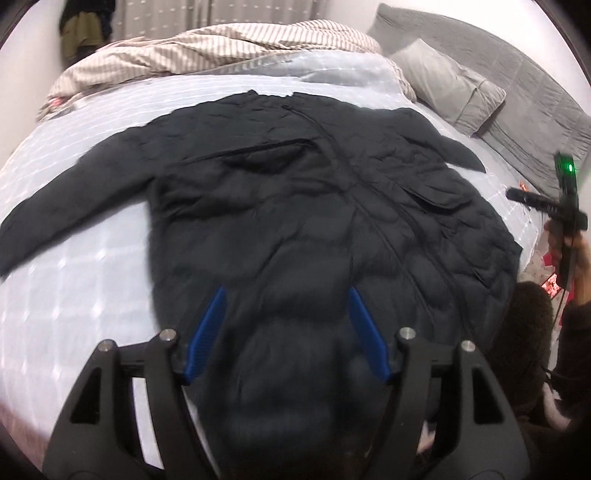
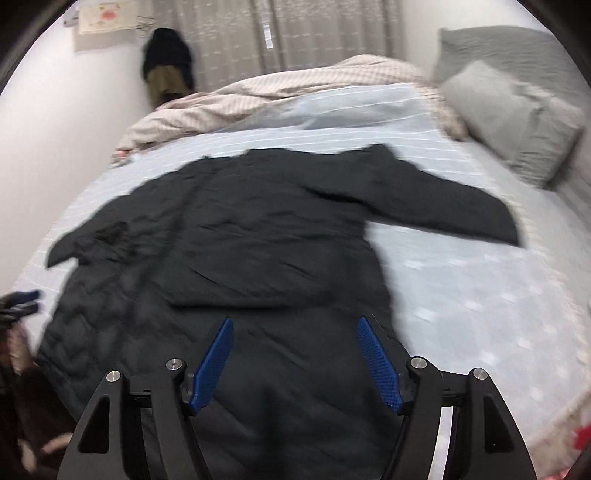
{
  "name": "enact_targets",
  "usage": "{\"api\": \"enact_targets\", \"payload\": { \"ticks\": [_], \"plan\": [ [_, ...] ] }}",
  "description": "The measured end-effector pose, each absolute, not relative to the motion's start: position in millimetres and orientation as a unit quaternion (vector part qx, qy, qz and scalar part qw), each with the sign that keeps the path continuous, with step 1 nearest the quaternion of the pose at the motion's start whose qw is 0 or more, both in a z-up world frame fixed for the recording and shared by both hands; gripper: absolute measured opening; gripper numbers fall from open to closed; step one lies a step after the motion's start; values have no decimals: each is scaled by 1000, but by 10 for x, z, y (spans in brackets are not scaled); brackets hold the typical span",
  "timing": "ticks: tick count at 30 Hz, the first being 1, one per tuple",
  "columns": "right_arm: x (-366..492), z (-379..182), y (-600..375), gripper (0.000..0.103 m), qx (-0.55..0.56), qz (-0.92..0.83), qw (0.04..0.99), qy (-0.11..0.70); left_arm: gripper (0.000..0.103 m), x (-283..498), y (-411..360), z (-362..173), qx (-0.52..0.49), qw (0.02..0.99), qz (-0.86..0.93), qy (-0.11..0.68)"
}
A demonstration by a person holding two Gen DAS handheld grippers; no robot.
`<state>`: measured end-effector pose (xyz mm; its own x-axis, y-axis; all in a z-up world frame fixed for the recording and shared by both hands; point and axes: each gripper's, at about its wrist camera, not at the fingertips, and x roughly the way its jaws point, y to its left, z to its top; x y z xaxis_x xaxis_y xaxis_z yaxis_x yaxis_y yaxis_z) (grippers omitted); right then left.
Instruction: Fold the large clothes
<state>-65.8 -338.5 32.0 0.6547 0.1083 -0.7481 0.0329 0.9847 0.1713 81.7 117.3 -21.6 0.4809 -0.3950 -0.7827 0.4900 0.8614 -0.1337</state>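
Left gripper (image 1: pixel 286 295): above black jacket (image 1: pixel 295 206), fingers spread wide, gripping nothing | Right gripper (image 2: pixel 293 325): above jacket hem, fingers spread wide, gripping nothing.

- No text, label, brand, number or sign can be read in either view
- The paper sheet (image 2: pixel 105 16) on the wall, seen in the right wrist view, carries a reddish drawing and faint marks, too blurred to read
- The white tag (image 2: pixel 269 35) hanging on the curtain (image 2: pixel 314 33) shows no legible print
- The red and white items (image 1: pixel 550 284) beside the bed, in the left wrist view, are too small and blurred to tell any lettering
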Motion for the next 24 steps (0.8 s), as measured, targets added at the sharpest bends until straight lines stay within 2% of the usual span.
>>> {"api": "enact_targets", "payload": {
  "ticks": [3, 6, 11, 16, 24],
  "plan": [
    [-254, 276, -3162, 71, 108, 54, 900, 419, 69, 1062, 1150, -405, 48, 845, -260, 466],
    [110, 198, -2927, 71, 108, 71, 896, 425, 69, 1121, 1187, -724, 44, 800, -277, 531],
    [545, 40, -2705, 71, 120, 76, 876, 460, 69, 749, 1368, -693, 90, 761, -327, 553],
    [822, -22, -2439, 71, 148, 108, 869, 460, 69, 791, 1669, -472, 85, 793, -271, 540],
    [1023, -111, -1695, 71, 140, 233, 855, 442, 68, 1600, 1891, -293, -57, 843, -239, 479]
  ]
}}
